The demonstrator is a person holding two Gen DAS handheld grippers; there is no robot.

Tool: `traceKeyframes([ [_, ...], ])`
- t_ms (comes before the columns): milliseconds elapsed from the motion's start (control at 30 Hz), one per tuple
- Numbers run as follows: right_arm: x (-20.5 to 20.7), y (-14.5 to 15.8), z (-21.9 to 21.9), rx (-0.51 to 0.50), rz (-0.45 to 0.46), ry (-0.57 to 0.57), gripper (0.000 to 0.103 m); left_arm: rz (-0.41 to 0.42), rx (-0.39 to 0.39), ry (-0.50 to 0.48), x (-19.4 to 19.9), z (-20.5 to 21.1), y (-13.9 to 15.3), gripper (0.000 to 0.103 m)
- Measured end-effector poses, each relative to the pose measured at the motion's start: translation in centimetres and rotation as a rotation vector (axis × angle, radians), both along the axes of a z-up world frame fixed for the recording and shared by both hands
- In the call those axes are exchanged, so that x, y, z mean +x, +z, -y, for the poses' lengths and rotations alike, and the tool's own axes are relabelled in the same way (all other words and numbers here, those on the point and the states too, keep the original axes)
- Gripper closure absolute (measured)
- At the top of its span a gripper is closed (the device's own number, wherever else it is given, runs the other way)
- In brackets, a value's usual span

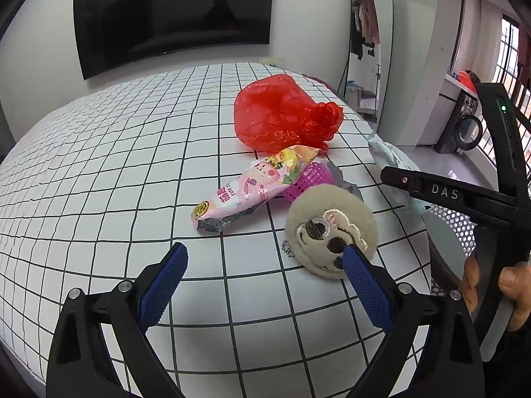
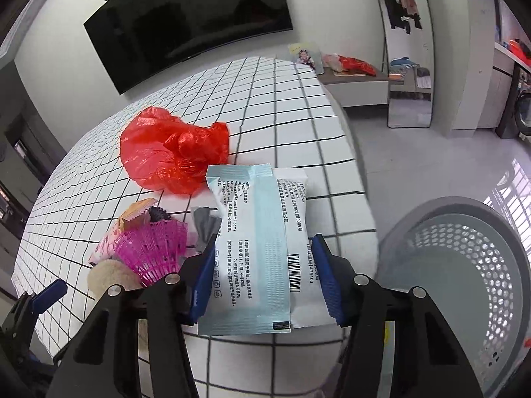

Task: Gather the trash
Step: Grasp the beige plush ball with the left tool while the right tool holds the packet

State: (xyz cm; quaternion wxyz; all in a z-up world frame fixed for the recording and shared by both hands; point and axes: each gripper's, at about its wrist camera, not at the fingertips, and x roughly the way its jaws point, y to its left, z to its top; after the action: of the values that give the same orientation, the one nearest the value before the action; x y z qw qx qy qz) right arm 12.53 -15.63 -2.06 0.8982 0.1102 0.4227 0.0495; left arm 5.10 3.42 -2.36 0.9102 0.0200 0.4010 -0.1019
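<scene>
On the checked bed cover (image 1: 99, 182) lie a crumpled red plastic bag (image 1: 278, 112) (image 2: 169, 152), a pink snack wrapper (image 1: 245, 189), a pink mesh shuttlecock (image 1: 308, 179) (image 2: 152, 248), a grey scrap (image 2: 204, 225) and a round plush face (image 1: 332, 229). My left gripper (image 1: 265, 252) stands open low over the cover, its right finger over the plush's edge, with nothing between its fingers. My right gripper (image 2: 264, 242) straddles a white and pale-blue printed packet (image 2: 259, 248) near the bed's right edge, and both blue pads touch the packet's sides.
A grey perforated bin (image 2: 464, 265) (image 1: 461, 225) stands on the floor beside the bed's right edge. A dark television (image 1: 172, 13) hangs on the far wall. A tall mirror (image 2: 408, 66) and a low cabinet (image 2: 358, 86) stand beyond the bed.
</scene>
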Motion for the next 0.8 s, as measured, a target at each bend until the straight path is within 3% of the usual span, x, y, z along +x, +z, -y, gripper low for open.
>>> traceKeyframes([
  [400,-5.9,-0.4,2.9,-0.003,0.003,-0.076,0.049,-0.02,0.007,-0.066,-0.3,3.0,-0.6,0.01],
  [700,-8.2,-0.5,5.0,0.035,0.0,-0.12,0.049,-0.021,0.036,-0.044,1.2,4.9,-1.8,0.011],
  [767,-8.4,-0.5,5.3,0.039,-0.001,-0.129,0.049,-0.016,0.031,-0.048,1.1,5.1,-1.7,0.017],
  [800,-8.4,-0.5,5.4,0.041,-0.001,-0.132,0.049,-0.018,0.028,-0.055,1.0,5.2,-1.7,0.028],
])
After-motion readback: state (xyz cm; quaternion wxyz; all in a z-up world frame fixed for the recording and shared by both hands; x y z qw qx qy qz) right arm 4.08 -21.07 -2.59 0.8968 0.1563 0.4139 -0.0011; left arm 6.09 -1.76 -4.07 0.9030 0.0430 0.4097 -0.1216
